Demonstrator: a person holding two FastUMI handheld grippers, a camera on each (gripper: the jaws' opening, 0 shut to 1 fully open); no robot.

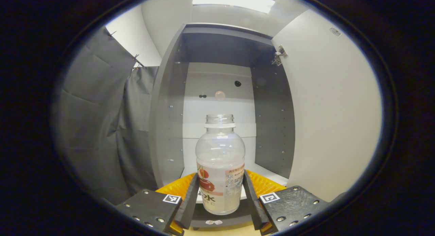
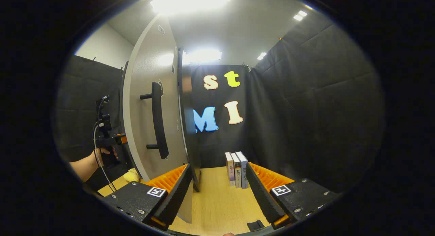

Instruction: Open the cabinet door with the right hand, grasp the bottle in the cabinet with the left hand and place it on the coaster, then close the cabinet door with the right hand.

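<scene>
Left tongs (image 1: 221,202) flanking bottle (image 1: 220,161) (uncapped), door (image 1: 333,110) open

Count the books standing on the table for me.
3: upright books side by side on the table, by the booth wall, right of the open cabinet door. More may be hidden.

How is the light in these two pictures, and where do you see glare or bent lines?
Left gripper view: the ceiling light is overexposed; the bottle is sharp; the fisheye bows the open cabinet door. Right gripper view: glare from the ceiling lamp spreads onto the curved door; the booth walls stay dark.
</scene>
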